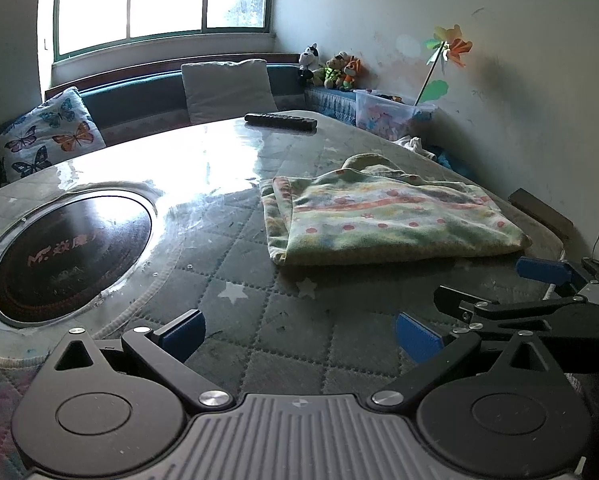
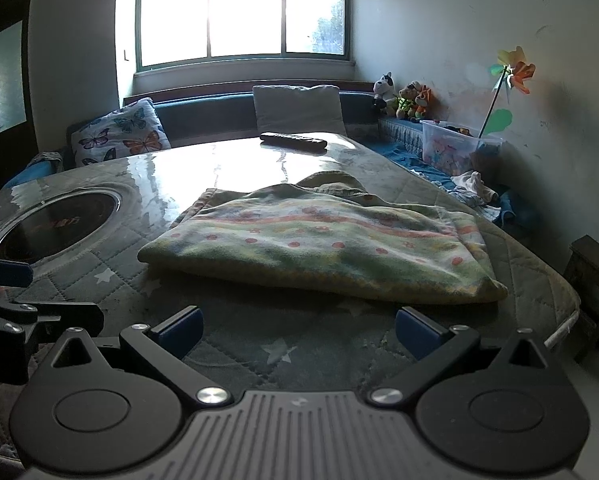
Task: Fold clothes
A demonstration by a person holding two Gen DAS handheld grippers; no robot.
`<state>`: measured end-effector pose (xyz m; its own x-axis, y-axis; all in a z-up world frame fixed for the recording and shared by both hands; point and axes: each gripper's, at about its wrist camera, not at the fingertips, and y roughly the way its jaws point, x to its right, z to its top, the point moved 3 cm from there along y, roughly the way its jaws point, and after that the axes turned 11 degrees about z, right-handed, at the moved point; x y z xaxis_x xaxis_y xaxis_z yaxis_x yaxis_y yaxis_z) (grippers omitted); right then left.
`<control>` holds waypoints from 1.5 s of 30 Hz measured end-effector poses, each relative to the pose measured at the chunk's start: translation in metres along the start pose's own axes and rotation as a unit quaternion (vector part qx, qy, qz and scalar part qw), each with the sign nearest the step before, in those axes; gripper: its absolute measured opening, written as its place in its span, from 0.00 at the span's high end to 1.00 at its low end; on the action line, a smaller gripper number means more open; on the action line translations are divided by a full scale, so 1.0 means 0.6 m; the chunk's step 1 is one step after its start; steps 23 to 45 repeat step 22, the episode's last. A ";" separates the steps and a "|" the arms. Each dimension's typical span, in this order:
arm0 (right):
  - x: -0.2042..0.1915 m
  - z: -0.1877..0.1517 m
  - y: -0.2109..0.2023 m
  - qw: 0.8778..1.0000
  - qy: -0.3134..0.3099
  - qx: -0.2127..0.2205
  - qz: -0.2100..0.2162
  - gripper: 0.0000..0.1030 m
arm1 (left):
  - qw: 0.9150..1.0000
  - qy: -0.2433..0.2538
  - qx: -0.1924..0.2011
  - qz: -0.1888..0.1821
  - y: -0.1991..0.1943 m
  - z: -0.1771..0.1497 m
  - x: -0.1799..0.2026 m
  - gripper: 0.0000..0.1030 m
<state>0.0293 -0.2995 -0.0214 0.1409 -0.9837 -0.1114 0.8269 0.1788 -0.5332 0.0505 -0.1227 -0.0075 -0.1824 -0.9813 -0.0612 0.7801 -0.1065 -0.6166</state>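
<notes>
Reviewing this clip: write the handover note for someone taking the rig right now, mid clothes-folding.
Left gripper: jaws open, holding nothing, hovering above the quilted table cover short of the garment.
Right gripper: jaws open, holding nothing, just in front of the garment's near edge.
Garment: pastel dotted piece lying on the table in a folded, roughly rectangular stack, layered edges visible on its left side in the left wrist view.
Done: it looks already folded over.
Left: possibly another fold or tidying; more clothes lie beyond the table's far right edge.

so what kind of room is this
Probably a home living room: a cushioned bench with a butterfly pillow under the window, stuffed toys in the corner, and a folded garment on a quilted table.
</notes>
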 end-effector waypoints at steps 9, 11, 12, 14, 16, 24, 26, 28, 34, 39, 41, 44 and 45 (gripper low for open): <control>0.004 -0.002 0.000 1.000 0.003 0.000 -0.002 0.00 | 1.000 0.007 -0.003 -0.002 0.002 -0.001 0.008 0.00; 0.005 -0.002 0.001 1.000 0.005 -0.001 -0.003 0.00 | 1.000 0.007 -0.004 -0.003 0.003 -0.001 0.008 0.00; 0.005 -0.002 0.001 1.000 0.005 -0.001 -0.003 0.00 | 1.000 0.007 -0.004 -0.003 0.003 -0.001 0.008 0.00; 0.006 -0.002 0.000 1.000 0.006 -0.001 -0.003 0.00 | 1.000 0.007 -0.006 -0.003 0.004 -0.002 0.009 0.00; 0.005 -0.002 0.001 1.000 0.006 -0.002 -0.003 0.00 | 1.000 0.007 -0.006 -0.004 0.004 -0.002 0.010 0.00; 0.003 -0.002 0.004 1.000 0.005 -0.005 -0.001 0.00 | 1.000 0.010 -0.004 -0.007 0.004 -0.001 0.012 0.00; 0.003 -0.002 0.004 1.000 0.005 -0.005 -0.001 0.00 | 1.000 0.010 -0.004 -0.007 0.004 -0.001 0.012 0.00; 0.003 -0.002 0.004 1.000 0.005 -0.005 -0.001 0.00 | 1.000 0.010 -0.004 -0.007 0.004 -0.001 0.012 0.00; 0.003 -0.002 0.004 1.000 0.005 -0.005 -0.001 0.00 | 1.000 0.010 -0.004 -0.007 0.004 -0.001 0.012 0.00; 0.003 -0.002 0.004 1.000 0.005 -0.005 -0.001 0.00 | 1.000 0.010 -0.004 -0.007 0.004 -0.001 0.012 0.00; 0.003 -0.002 0.004 1.000 0.005 -0.005 -0.001 0.00 | 1.000 0.010 -0.004 -0.007 0.004 -0.001 0.012 0.00; 0.003 -0.002 0.004 1.000 0.005 -0.005 -0.001 0.00 | 1.000 0.010 -0.004 -0.007 0.004 -0.001 0.012 0.00; 0.003 -0.002 0.004 1.000 0.005 -0.005 -0.001 0.00 | 1.000 0.010 -0.004 -0.007 0.004 -0.001 0.012 0.00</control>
